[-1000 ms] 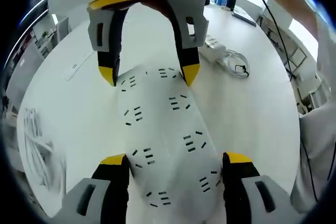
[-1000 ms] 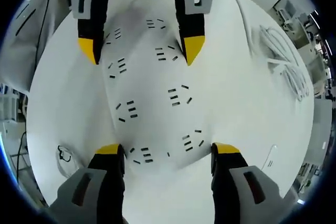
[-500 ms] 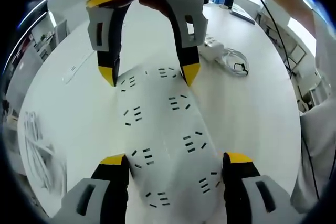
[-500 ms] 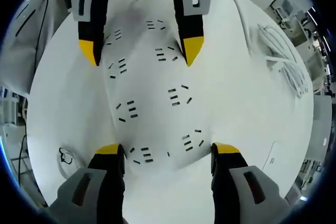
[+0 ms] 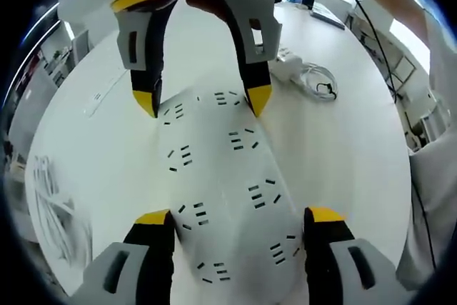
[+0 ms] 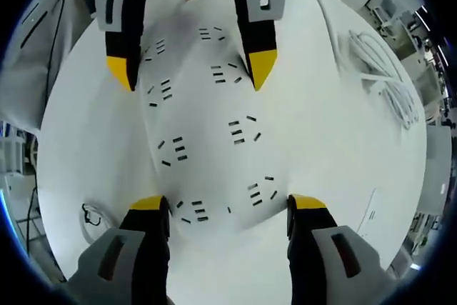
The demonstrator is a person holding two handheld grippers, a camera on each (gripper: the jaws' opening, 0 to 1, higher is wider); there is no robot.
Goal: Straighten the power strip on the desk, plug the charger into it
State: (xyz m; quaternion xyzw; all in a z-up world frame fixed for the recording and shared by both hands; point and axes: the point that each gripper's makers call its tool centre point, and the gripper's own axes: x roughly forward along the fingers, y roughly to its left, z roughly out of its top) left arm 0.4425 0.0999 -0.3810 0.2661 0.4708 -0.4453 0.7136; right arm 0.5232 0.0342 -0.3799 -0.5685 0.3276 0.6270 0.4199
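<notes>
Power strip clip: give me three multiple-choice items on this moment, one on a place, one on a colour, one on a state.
1. Where does the power strip lie?
A. Flat on the desk, with a gripper at each end
B. Lifted clear of the desk
C. On the floor

2. What colour are the jaw tips?
A. Red
B. Yellow
C. Green

3. How does the charger stand?
A. Plugged into the strip
B. Held in the right gripper
C. Lying on the desk, apart from the strip

Key: 1 A, the left gripper and right gripper each straddle one end with jaws apart; 2 B, yellow tips show in both views; 3 C, it rests beside its coiled cable, away from the strip.
</notes>
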